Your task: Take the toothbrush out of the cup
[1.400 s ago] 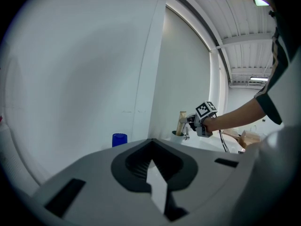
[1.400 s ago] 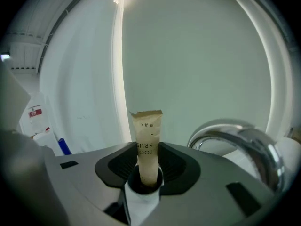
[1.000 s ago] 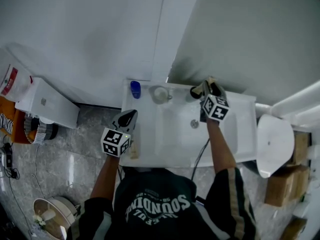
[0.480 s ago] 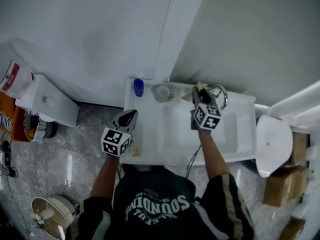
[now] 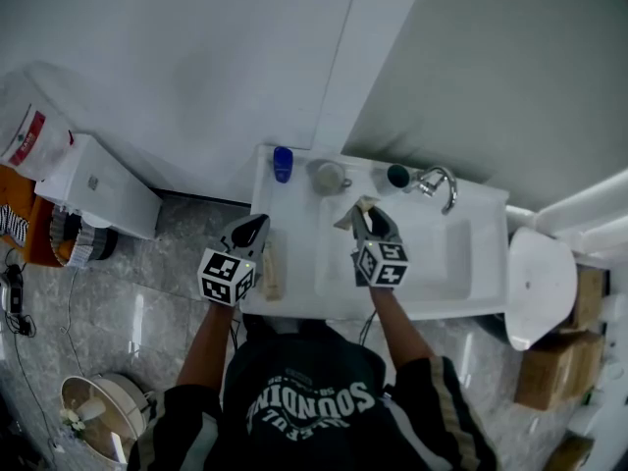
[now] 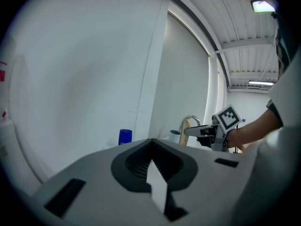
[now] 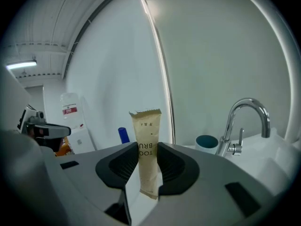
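Wrapped toothbrush (image 7: 145,126) already out of the cup (image 7: 206,144), gripped upright between the jaws of the right tool (image 5: 365,214), just now closing tighter on it, above the white washbasin (image 5: 442,253); left tool (image 5: 253,229) shut and empty at the basin's left rim; probably only the setting-down left.

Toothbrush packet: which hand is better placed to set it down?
Probably right: the right gripper, jaws just closing further, grips the toothbrush packet above the sink; the left gripper is shut, empty.
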